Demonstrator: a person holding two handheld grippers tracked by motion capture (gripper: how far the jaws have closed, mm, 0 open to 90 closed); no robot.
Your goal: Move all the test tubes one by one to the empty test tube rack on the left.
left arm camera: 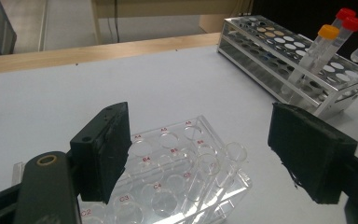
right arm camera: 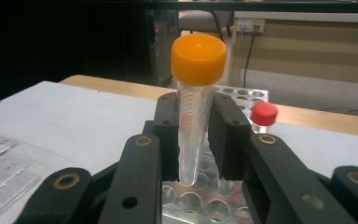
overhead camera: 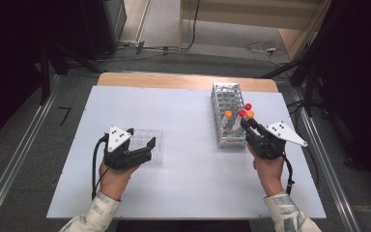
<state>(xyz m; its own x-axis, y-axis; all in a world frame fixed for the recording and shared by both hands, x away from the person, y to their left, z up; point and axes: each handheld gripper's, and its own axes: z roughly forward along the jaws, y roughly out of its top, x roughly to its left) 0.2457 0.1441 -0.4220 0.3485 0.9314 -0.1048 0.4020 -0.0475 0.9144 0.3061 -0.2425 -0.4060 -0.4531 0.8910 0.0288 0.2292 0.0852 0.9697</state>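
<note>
Clearly, the right claw (right arm camera: 196, 135) was closed on a tube with an orange cap (right arm camera: 196, 93), and held it upright above the metal rack (overhead camera: 227, 113) at the right side of the surface (overhead camera: 188, 183). The tip of the tube hung over the open holes of the rack, not inside any of them. The pads pressed only on the clear middle part of the tube, which is smooth and round, so I judged that it could slip down or tilt between them if the hand moved quickly. A tilted tube would probably hit the edge of a hole and not enter it.

Other tubes stood very near: one with a red cap (right arm camera: 264, 115) just behind the claw in the right gripper view, and another orange cap (overhead camera: 228, 114) in the rack in the high view. A careless sideways move could knock these or shift the whole rack, which looked light.

The left claw (left arm camera: 200, 154) stood wide open and held nothing. It hovered around the clear plastic tray (left arm camera: 177, 186) with round wells. If it came down a little, one pad could push the tray across the surface or catch its corner.
</note>
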